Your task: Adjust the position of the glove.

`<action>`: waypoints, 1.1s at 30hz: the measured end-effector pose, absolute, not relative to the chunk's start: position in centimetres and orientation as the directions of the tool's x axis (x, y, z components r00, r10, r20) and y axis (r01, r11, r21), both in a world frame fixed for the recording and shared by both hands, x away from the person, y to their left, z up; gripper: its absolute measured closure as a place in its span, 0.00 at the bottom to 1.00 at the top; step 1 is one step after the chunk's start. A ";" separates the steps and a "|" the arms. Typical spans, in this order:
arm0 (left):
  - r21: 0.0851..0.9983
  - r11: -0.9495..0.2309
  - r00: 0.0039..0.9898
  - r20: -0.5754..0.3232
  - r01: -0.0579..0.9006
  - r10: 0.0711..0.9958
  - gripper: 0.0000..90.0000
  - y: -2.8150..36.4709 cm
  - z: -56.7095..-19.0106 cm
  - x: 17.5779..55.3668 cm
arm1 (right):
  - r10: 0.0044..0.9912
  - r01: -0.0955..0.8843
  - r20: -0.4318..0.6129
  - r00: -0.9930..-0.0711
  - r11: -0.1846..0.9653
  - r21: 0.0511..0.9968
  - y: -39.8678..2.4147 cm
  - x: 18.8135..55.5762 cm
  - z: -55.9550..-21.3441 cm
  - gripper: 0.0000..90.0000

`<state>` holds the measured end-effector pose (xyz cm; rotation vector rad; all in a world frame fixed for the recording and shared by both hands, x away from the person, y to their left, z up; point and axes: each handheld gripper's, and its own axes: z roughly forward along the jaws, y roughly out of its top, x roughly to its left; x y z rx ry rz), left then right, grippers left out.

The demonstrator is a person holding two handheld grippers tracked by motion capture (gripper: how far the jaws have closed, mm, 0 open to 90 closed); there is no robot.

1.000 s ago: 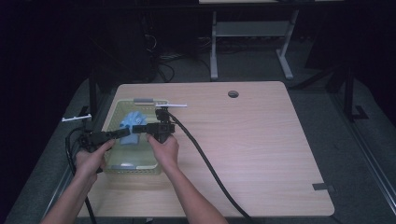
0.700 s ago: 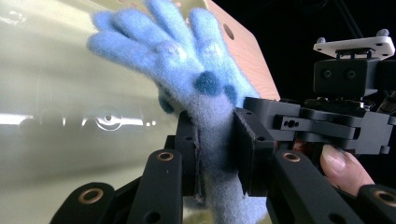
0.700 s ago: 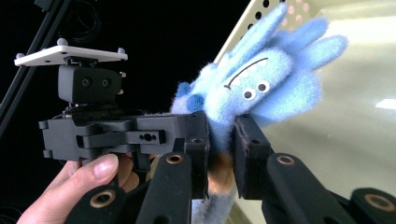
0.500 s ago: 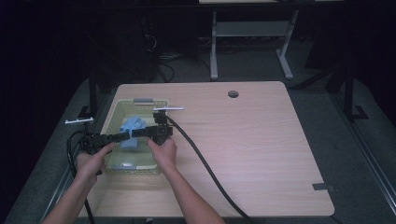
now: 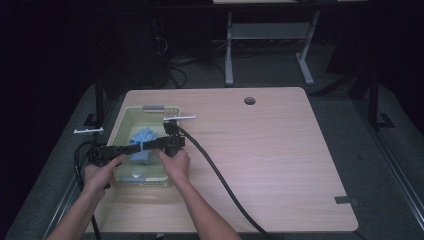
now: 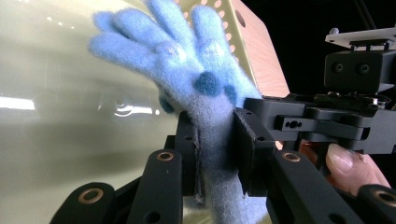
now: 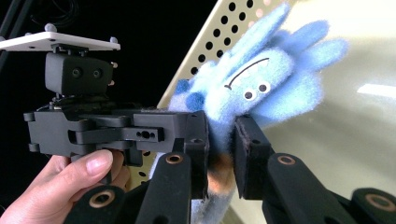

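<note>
While both tongs, left (image 6: 215, 154) and right (image 7: 222, 154), clamp the blue plush toy (image 7: 252, 88) from opposite sides above the perforated basket (image 5: 125, 120), they seem to be sharing its weight.

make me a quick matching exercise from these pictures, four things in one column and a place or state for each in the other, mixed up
Things:
1. blue plush glove
2. yellow-green basket
3. round hole
4. black cable

Places or states:
A. in the far part of the wooden tabletop
B. pinched by both claws at once
C. on the left part of the table, perforated walls
D. trailing across the table toward the near edge

Pairs: 1-B, 2-C, 3-A, 4-D
</note>
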<state>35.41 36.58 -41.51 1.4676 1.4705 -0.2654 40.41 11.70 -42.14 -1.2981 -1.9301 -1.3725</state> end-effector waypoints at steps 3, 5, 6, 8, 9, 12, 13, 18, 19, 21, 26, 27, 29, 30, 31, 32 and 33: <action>0.470 0.239 0.233 -0.741 0.850 0.630 0.80 36.5 -41.5 35.4 | 0.439 0.877 0.774 -0.455 0.069 0.476 11.7 40.4 -42.2 0.85; 0.470 0.235 0.232 -0.737 0.851 0.635 0.80 36.5 -41.5 35.5 | 0.439 0.875 0.772 -0.459 0.071 0.479 11.7 40.5 -42.3 0.85; 0.465 0.236 0.226 -0.738 0.853 0.636 0.80 36.5 -41.5 35.5 | 0.441 0.875 0.772 -0.458 0.073 0.478 11.7 40.5 -42.3 0.85; 0.468 0.223 0.231 -0.729 0.855 0.644 0.80 36.4 -41.5 35.5 | 0.447 0.875 0.768 -0.459 0.079 0.478 11.7 40.5 -42.4 0.85; 0.468 0.220 0.229 -0.725 0.856 0.650 0.80 36.3 -41.5 35.5 | 0.453 0.877 0.767 -0.455 0.081 0.473 11.7 40.5 -42.4 0.85; 0.459 0.213 0.222 -0.721 0.862 0.656 0.80 36.2 -41.4 35.6 | 0.462 0.879 0.762 -0.453 0.091 0.468 11.7 40.5 -42.5 0.85; 0.461 0.208 0.224 -0.717 0.863 0.660 0.80 36.2 -41.4 35.6 | 0.464 0.879 0.761 -0.453 0.093 0.467 11.7 40.5 -42.5 0.85; 0.452 0.194 0.216 -0.705 0.871 0.675 0.80 36.0 -41.4 35.7 | 0.469 0.880 0.758 -0.454 0.103 0.463 11.7 40.5 -42.6 0.85; 0.452 0.186 0.218 -0.701 0.872 0.679 0.80 35.9 -41.4 35.7 | 0.472 0.881 0.756 -0.452 0.107 0.461 11.7 40.5 -42.6 0.85; 0.449 0.179 0.217 -0.696 0.875 0.685 0.80 35.8 -41.4 35.8 | 0.475 0.882 0.756 -0.451 0.109 0.458 11.7 40.5 -42.7 0.85; 0.448 0.172 0.216 -0.689 0.878 0.692 0.80 35.7 -41.3 35.8 | 0.481 0.883 0.753 -0.449 0.113 0.455 11.7 40.5 -42.8 0.85; 0.447 0.172 0.214 -0.687 0.878 0.694 0.80 35.6 -41.3 35.9 | 0.486 0.883 0.750 -0.449 0.113 0.455 11.7 40.5 -42.8 0.85; 0.446 0.167 0.215 -0.685 0.879 0.696 0.80 35.6 -41.3 35.9 | 0.489 0.882 0.747 -0.450 0.114 0.457 11.8 40.5 -42.7 0.85; 0.446 0.167 0.215 -0.685 0.879 0.696 0.80 35.6 -41.3 35.9 | 0.489 0.882 0.747 -0.450 0.114 0.457 11.8 40.5 -42.7 0.85; 0.446 0.167 0.215 -0.685 0.879 0.696 0.80 35.6 -41.3 36.0 | 0.491 0.882 0.746 -0.450 0.113 0.458 11.7 40.5 -42.7 0.84; 0.446 0.167 0.215 -0.685 0.879 0.696 0.80 35.6 -41.3 36.0 | 0.491 0.882 0.746 -0.450 0.113 0.458 11.7 40.5 -42.7 0.84; 0.445 0.168 0.214 -0.685 0.880 0.696 0.80 35.6 -41.3 36.0 | 0.492 0.882 0.745 -0.451 0.113 0.458 11.7 40.5 -42.7 0.84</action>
